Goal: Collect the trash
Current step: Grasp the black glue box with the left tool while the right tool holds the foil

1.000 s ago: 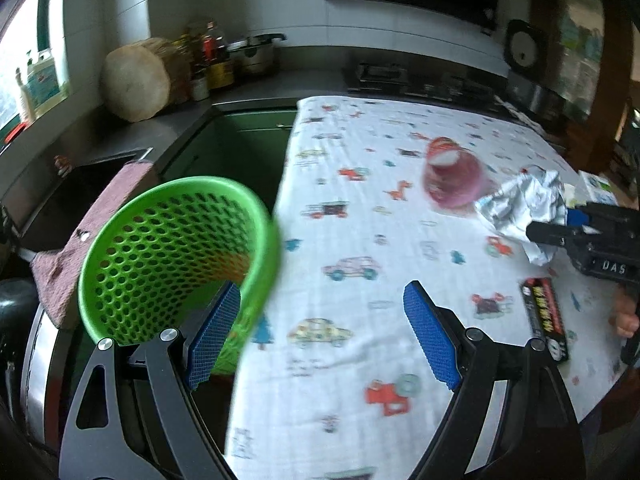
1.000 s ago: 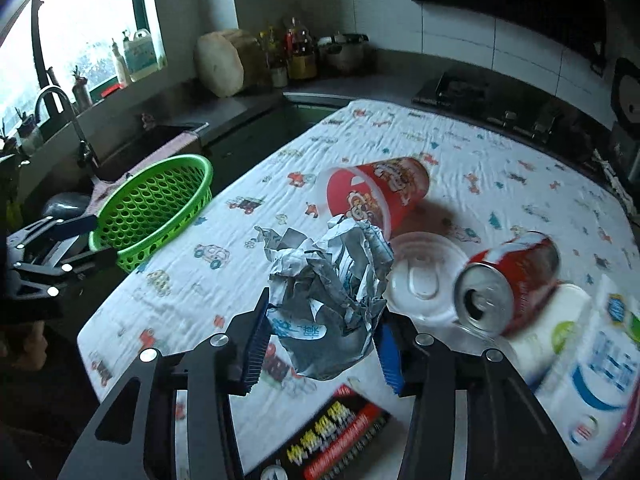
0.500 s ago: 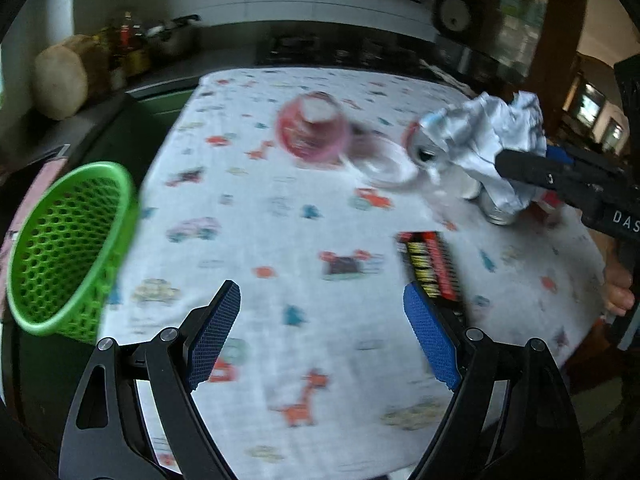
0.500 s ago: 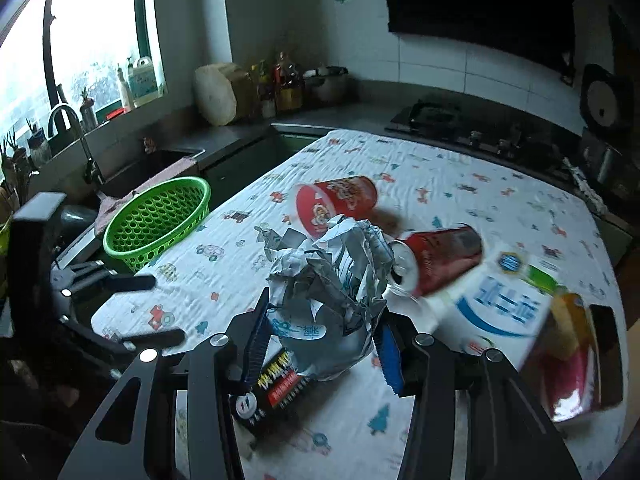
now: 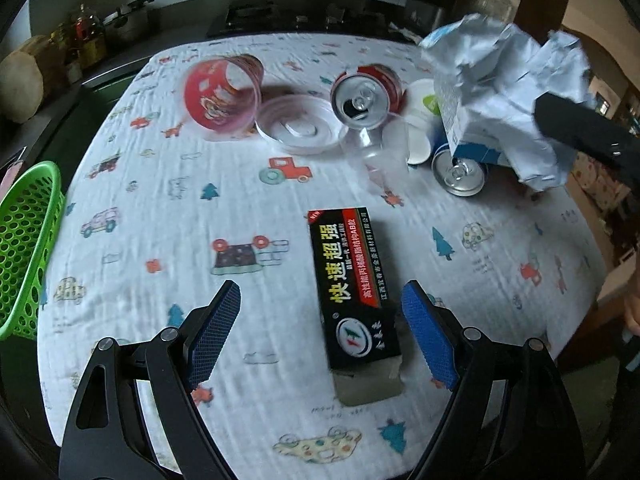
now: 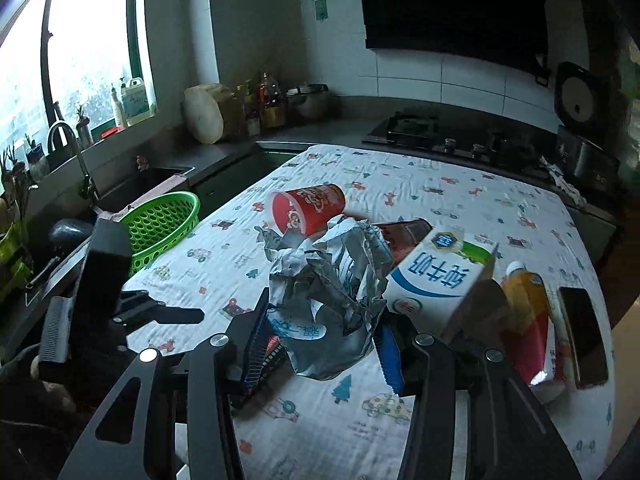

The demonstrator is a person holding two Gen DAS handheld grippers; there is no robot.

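Note:
A black glue box [image 5: 352, 280] with yellow lettering lies flat on the printed tablecloth [image 5: 160, 208]. My left gripper [image 5: 320, 288] hangs over the box's near end. Its jaws are closing with the box between them, closer to the right pad [image 5: 428, 340], and neither pad touches it. My right gripper [image 6: 322, 312] is shut on a crumpled silver wrapper [image 6: 324, 292], held above the table; the wrapper [image 5: 508, 96] also shows at the upper right of the left wrist view. A green mesh basket [image 6: 160, 224] stands at the table's left edge.
A tipped red cup [image 5: 220, 96], a clear lid [image 5: 296, 128], a red can [image 5: 364, 100] and a second can [image 5: 460, 176] lie at the far side. A milk carton [image 6: 440, 280], juice bottle [image 6: 528, 312] and phone [image 6: 582, 336] sit to the right. A sink [image 6: 160, 176] lies beyond the basket.
My left gripper has swung from the green basket rightwards across the cloth and now stands over the black box. My right gripper has lifted back from the table, wrapper still in it.

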